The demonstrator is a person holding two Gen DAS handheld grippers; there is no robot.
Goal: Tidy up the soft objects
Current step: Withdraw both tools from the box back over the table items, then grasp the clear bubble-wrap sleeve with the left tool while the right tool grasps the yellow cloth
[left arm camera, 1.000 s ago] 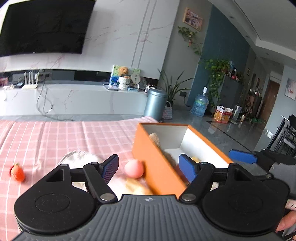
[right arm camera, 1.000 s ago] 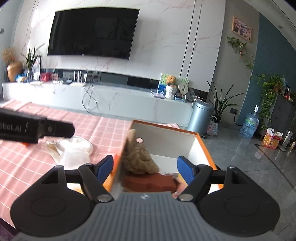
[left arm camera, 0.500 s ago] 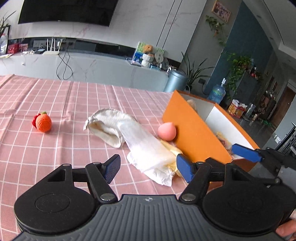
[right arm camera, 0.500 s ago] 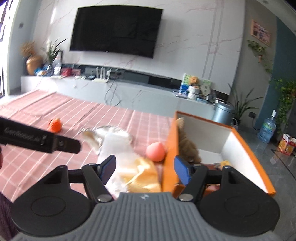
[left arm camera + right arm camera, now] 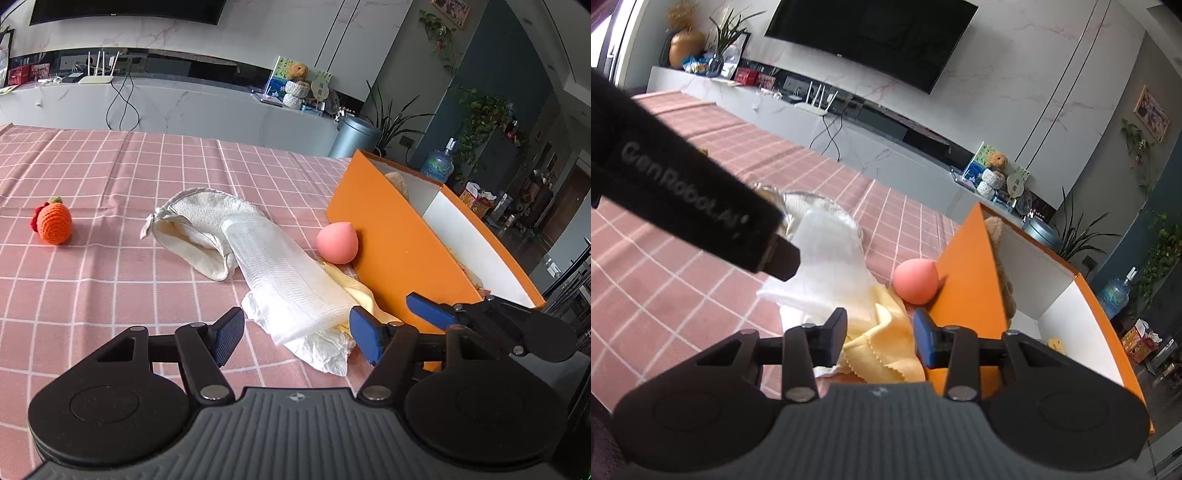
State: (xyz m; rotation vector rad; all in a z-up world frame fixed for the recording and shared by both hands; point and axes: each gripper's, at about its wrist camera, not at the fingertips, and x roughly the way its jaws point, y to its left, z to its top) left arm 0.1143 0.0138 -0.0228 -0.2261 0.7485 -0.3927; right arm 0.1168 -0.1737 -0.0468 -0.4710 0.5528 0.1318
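Left gripper [image 5: 297,332] spread wide, low over the white mesh cloth [image 5: 284,273], pads clear of it. Right gripper [image 5: 881,334] jaws closing around the yellow cloth [image 5: 882,350], contact not confirmed. Pink sponge [image 5: 337,243] touching the orange box [image 5: 399,251] wall. Crocheted carrot [image 5: 54,223] well apart on the checked tablecloth [image 5: 110,288].

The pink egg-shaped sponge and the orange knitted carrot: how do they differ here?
The pink sponge looks smooth; the knitted carrot is ribbed yarn with a green and red top. The sponge lies right beside the orange box, next to the cloths; the carrot lies alone, far from the box. Both rest on the checked tablecloth.
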